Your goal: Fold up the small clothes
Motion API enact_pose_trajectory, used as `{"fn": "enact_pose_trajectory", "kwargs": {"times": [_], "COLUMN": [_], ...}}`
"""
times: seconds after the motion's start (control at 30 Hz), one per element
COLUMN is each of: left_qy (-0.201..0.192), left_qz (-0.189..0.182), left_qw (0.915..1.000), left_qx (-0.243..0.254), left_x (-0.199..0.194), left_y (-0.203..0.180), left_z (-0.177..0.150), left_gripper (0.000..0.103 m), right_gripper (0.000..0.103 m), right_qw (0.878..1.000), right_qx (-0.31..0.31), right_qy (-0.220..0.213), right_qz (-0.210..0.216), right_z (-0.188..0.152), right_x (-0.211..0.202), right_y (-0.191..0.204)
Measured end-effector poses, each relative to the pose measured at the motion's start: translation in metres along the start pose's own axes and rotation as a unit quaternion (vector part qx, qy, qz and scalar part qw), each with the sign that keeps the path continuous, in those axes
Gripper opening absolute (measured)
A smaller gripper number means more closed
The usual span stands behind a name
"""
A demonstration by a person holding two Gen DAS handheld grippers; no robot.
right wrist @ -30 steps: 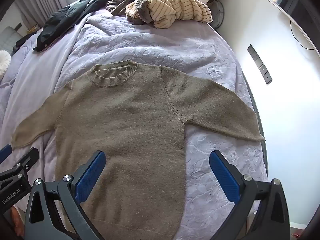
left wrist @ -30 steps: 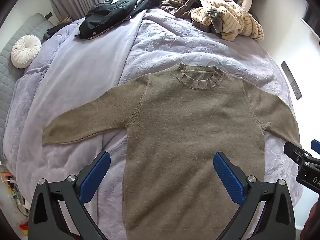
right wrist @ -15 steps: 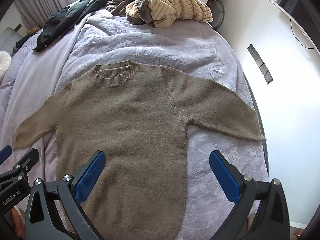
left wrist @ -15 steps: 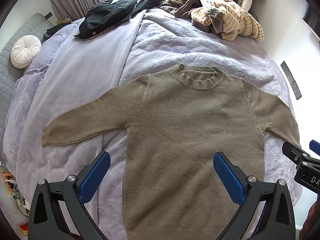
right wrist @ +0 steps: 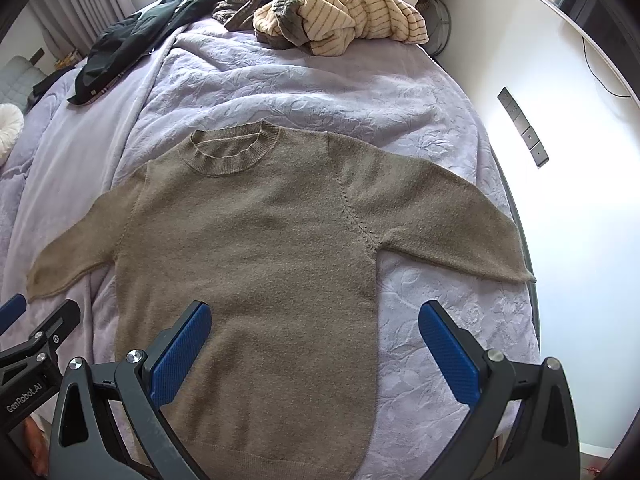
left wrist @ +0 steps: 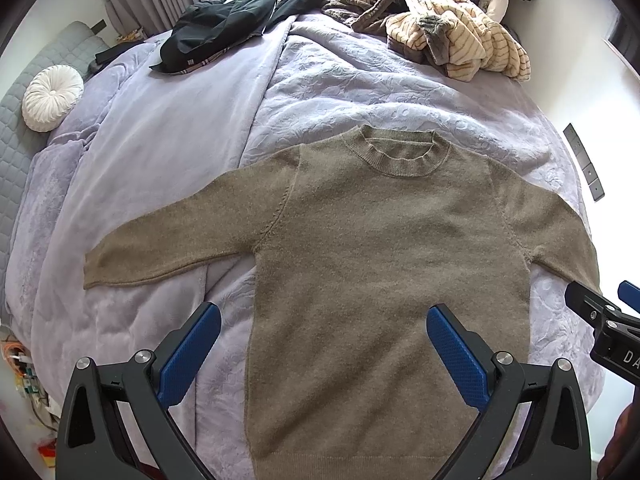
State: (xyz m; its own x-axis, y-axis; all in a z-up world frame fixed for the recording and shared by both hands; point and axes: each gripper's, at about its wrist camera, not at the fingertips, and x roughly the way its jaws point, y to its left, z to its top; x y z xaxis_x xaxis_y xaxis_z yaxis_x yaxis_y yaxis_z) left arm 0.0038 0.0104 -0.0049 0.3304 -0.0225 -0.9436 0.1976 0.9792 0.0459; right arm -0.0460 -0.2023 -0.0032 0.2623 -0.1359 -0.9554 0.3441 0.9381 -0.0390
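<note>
Both grippers, left (left wrist: 323,336) and "GenRobot.AI"-marked right (right wrist: 315,334), hold jaws apart above the sweater (left wrist: 384,264).

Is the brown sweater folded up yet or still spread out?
Spread out. The brown sweater lies flat on the purple bedspread, both sleeves stretched sideways, collar and hem showing, nothing doubled over. Both grippers are open above it.

You get bright, even daylight in both views; source looks like far end, top of frame. White wall (right wrist: 580,208) at right nearly blown out. Shadows soft, faint. Focus sharp at centre. Strong fisheye bend toward edges, black vignette in corners. No motion blur.
</note>
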Motion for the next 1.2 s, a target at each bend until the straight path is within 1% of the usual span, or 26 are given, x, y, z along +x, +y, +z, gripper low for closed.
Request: {"fn": "enact_pose_trajectory", "kwargs": {"times": [0.47,0.67,1.2], "left_qy": [0.003,0.009,0.008], "left_qz": [0.000,-0.002,-0.002], "left_qw": [1.0000,0.9999,0.9999], "left_qx": [-0.004,-0.009,-0.008], "left_x": [0.0006,0.0013,0.0024], "left_y": [0.0038,0.0029,0.0027], "left_z": [-0.0022,-0.0022,-0.0043], "left_gripper": [0.103,0.103,0.103], "right_gripper": [0.103,0.103,0.103], "right_qw": [1.000,1.000,1.000], "right_qx": [0.005,0.006,0.005], "right_qy": [0.004,0.004,0.004], "right_qz": [0.011,0.011,0.011], "right_z": [-0.0029,-0.0034,-0.0031], "right_x": [0.0022,0.0025,0.0018], "right_y": [-0.0017,-0.0020,-0.0021]}}
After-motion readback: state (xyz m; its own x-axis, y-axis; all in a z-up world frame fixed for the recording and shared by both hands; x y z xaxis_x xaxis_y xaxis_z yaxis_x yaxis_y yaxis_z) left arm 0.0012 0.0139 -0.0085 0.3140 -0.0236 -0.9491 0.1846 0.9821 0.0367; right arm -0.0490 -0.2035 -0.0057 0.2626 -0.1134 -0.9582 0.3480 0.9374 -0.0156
